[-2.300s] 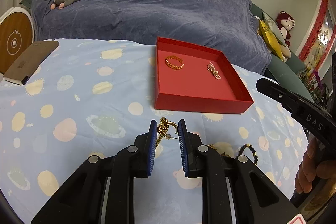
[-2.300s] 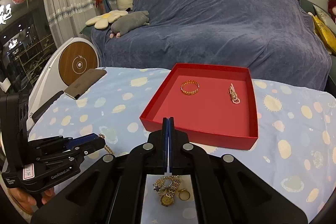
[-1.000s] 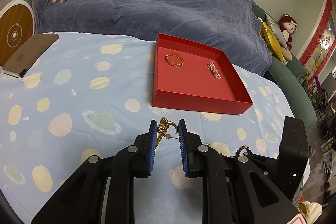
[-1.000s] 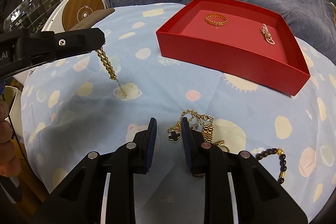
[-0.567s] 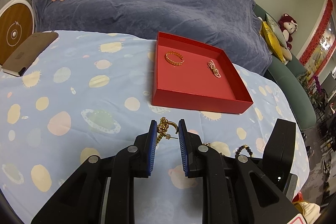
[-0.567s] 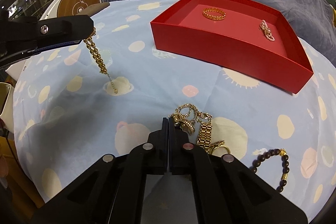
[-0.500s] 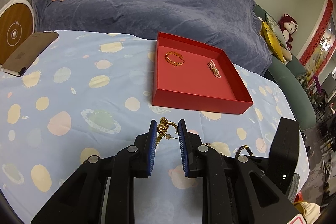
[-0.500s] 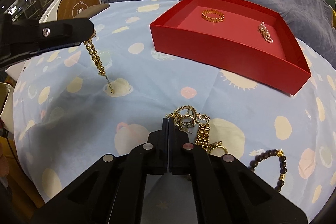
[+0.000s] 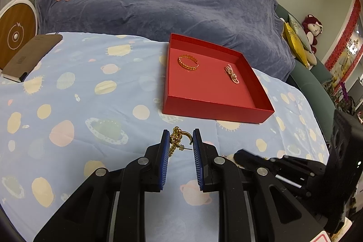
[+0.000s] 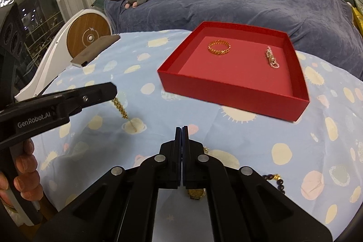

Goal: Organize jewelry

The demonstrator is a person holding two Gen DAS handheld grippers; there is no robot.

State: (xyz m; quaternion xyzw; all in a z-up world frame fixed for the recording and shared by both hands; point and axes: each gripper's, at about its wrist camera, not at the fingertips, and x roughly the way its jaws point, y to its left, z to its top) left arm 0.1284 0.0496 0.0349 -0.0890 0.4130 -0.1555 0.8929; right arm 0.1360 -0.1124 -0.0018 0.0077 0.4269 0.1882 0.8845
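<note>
A red tray (image 9: 217, 109) (image 10: 229, 94) lies on the blue patterned cloth and holds a gold ring bracelet (image 9: 187, 62) (image 10: 219, 47) and a pearl piece (image 9: 231, 75) (image 10: 271, 59). My left gripper (image 9: 181, 140) is shut on a gold chain earring (image 9: 176, 140); in the right wrist view the gripper (image 10: 111, 91) has the chain (image 10: 120, 108) hanging below it. My right gripper (image 10: 182, 135) has its jaws together; whether it holds anything is hidden. A gold watch (image 10: 195, 193) and dark bead bracelet (image 10: 276, 180) lie under it.
A brown notebook (image 9: 29, 57) (image 10: 96, 50) lies at the table's left edge beside a round wooden-faced machine (image 10: 87, 34). A sofa under a blue-grey cover (image 9: 158, 3) with plush toys stands behind the table. A hand (image 10: 25, 174) holds the left gripper's handle.
My right gripper has lifted and tilted up from the jewelry pile, jaws still together. The left gripper has kept the gold chain earring and barely moved.
</note>
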